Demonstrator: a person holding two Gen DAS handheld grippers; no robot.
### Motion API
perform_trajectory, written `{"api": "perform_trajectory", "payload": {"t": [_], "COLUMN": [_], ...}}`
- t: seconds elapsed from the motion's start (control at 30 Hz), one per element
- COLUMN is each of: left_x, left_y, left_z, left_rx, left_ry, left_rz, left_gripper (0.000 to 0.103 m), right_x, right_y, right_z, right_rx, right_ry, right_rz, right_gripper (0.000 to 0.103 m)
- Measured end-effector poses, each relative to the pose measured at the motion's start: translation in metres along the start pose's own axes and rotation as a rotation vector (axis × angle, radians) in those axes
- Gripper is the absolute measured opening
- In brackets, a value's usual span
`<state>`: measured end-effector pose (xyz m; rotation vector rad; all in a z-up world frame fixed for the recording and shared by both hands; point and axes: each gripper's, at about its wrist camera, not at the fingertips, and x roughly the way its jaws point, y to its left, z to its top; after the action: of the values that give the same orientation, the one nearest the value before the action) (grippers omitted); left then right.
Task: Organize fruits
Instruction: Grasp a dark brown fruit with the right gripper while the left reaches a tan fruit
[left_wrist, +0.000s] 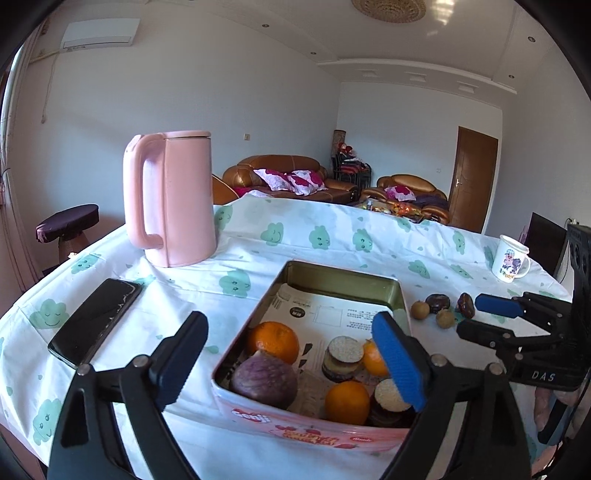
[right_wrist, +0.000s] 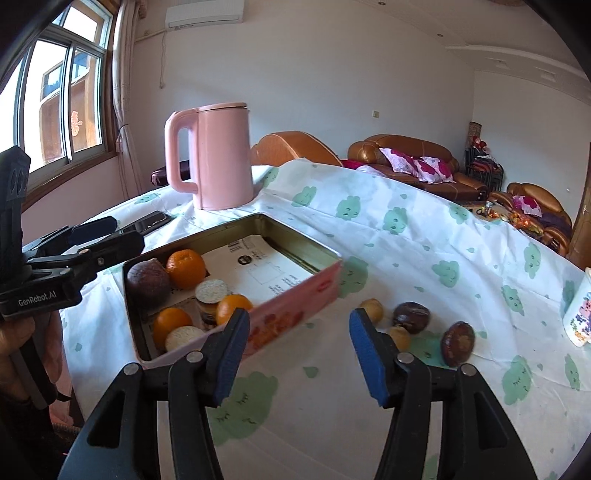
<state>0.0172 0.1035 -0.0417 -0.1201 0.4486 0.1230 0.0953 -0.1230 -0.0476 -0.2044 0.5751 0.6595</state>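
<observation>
While the left gripper (left_wrist: 291, 360) hung with jaws wide and empty over the pink rectangular tin (right_wrist: 295, 306) already holding oranges (right_wrist: 185, 268), the right gripper (right_wrist: 295, 354), parted and empty, faced four small brown fruits (right_wrist: 412, 316) loose on the cloud-print tablecloth (right_wrist: 424, 236), likely next.

A pink tin (left_wrist: 400, 291) with a gold inside lay open on the table, a printed sheet across its floor. At its near end sat three oranges (left_wrist: 274, 341), a big purplish-brown fruit (left_wrist: 265, 380) and two dark cut pieces with pale speckled tops (left_wrist: 345, 350). To the right of the tin, on the cloth, lay two small tan round fruits (right_wrist: 373, 309) and two dark brown wrinkled ones (right_wrist: 458, 343), close together.
</observation>
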Motion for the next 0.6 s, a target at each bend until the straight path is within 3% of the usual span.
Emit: {"api": "perform_trajectory", "payload": {"t": [0.13,0.27,0.47,0.6], "left_x": [0.01,0.018,0.041,0.064], "left_y": [-0.031,-0.068,-0.121,-0.13], "left_z": [0.006,0.012,0.011,0.009], "left_rx": [0.033,0.077,0.167,0.195], "left_ry": [0.018,0.02,0.03,0.06], "left_rz": [-0.06,-0.107,-0.139,-0.117], "left_gripper": [0.093,0.093,0.094,0.094], "right_x": [-0.019,-0.029,-0.013,0.003], "right_y": [-0.055,-0.094,-0.112,-0.114], "right_z": [-0.005,-0.012,-0.015,-0.015], "right_rx": [0.088,0.177,0.239,0.245], "right_ry": [-0.012,-0.026,0.011,0.059], "right_rz": [-0.126,-0.188,-0.182,-0.171], "right_gripper": [0.058,0.058,0.058,0.058]}}
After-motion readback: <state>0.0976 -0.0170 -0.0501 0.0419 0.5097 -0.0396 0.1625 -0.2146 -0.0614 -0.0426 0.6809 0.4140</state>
